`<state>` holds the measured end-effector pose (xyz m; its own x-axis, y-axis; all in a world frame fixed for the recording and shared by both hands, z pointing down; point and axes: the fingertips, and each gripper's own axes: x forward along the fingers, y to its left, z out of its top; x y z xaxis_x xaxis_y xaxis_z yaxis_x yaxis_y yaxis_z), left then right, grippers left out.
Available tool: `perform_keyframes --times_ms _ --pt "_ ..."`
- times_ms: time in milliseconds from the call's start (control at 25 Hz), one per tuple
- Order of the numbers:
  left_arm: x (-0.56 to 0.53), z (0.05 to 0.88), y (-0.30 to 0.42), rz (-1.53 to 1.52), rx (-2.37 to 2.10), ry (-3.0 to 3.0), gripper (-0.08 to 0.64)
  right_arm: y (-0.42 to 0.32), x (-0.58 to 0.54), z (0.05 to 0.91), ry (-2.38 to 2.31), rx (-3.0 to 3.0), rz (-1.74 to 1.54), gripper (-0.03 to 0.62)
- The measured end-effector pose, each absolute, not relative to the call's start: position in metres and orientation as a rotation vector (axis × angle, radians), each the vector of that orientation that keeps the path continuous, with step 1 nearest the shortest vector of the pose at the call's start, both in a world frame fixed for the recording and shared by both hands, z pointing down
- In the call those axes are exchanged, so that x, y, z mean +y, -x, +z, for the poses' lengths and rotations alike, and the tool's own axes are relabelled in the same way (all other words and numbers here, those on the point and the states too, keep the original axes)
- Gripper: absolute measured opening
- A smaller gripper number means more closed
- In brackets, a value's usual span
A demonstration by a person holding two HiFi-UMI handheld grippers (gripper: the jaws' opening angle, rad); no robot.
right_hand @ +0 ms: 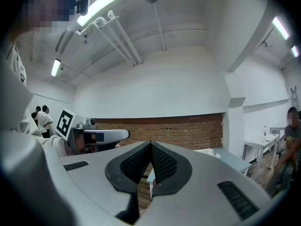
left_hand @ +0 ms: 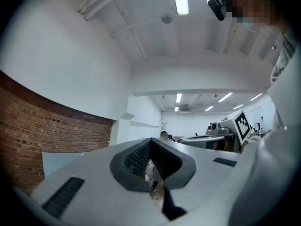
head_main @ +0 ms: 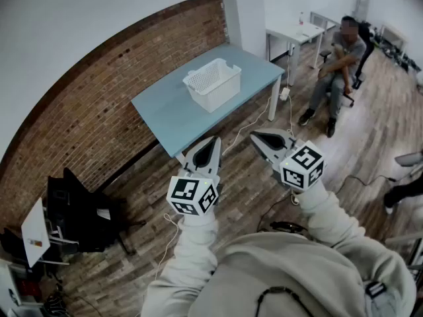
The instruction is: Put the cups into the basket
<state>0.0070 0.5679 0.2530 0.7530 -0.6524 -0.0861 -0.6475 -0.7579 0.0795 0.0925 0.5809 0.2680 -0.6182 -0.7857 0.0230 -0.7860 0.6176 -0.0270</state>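
Note:
In the head view, a white slotted basket stands on a light blue table by the brick wall; nothing shows inside it. No cups appear in any view. Both grippers are held up in the air in front of the table, well short of it. The jaws of my left gripper meet at the tip with nothing between them, and the left gripper view confirms this for the left gripper. My right gripper is likewise shut and empty, as the right gripper view also shows for the right gripper. The basket peeks past its jaws.
A person sits on a chair at the back right, near a white desk. Black equipment stands on the wooden floor at left. A white cable trails from the table's leg. Another person's foot shows at the right edge.

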Motion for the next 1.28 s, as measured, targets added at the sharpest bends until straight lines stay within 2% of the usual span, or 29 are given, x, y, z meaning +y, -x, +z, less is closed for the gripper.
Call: perform_keyframes --times_ms 800,1280 --pt "0.548 0.269 -0.028 -0.117 -1.042 -2.892 -0.003 -0.116 0.562 0.282 -1.381 -2.817 0.141 0.009" --pt "0.523 0.287 -0.085 -0.066 -1.082 -2.902 -0.003 -0.174 0.54 0.305 -1.354 -2.842 0.223 0.009"
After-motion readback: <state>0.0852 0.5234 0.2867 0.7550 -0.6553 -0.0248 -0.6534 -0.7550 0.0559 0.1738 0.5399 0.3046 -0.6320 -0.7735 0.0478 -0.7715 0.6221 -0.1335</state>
